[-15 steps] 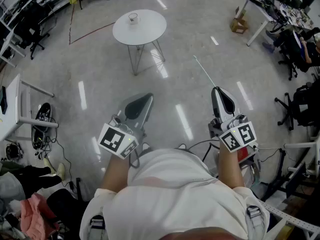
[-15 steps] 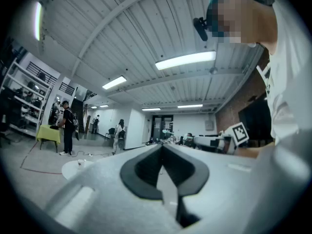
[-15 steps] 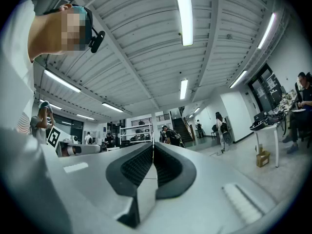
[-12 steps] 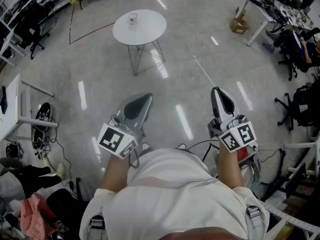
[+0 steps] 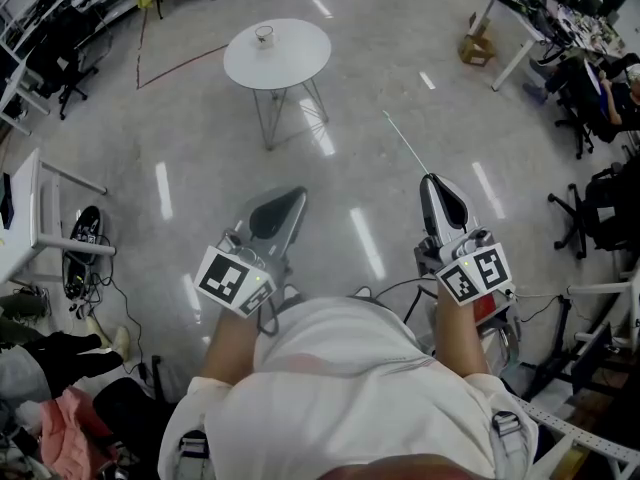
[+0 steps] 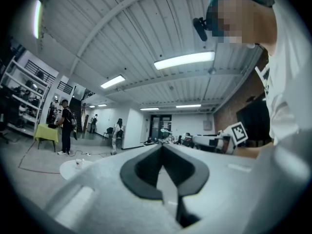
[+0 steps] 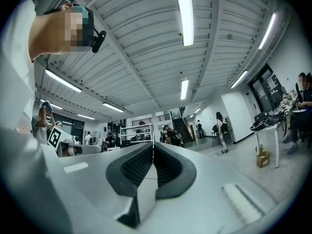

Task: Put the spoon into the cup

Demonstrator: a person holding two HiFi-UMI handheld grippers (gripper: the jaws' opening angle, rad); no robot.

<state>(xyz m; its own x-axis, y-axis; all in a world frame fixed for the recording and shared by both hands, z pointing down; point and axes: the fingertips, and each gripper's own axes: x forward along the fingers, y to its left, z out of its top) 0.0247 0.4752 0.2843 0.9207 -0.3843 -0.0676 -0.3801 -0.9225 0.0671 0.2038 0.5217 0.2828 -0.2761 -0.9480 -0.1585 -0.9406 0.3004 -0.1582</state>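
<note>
Head view, left side: left claw (image 5: 285, 203) held low over the glossy floor (image 5: 180, 128), its marker cube (image 5: 234, 280) just ahead of the person's white shirt (image 5: 345, 388). The left gripper view gives the state: jaws pressed together along one seam, nothing between them. Upper centre of the head view: round white bench (image 5: 300, 63) on thin metal legs, well apart from both claws, with the cup (image 5: 264, 36) upright on it toward its far-left edge. In the left gripper view the bench shows only as a pale disc low at the left, the cup a small speck on it. Right side: right claw (image 5: 436, 186) is clamped on the spoon (image 5: 405, 143) — a thin pale rod slanting up and to the left from the jaw tips, its far end over bare floor, well short of the bench. The right gripper view shows the jaws closed on it, the spoon edge-on as a hairline rising from the seam; neither bench nor cup appears there — only ceiling lights, shelving and distant people.
</note>
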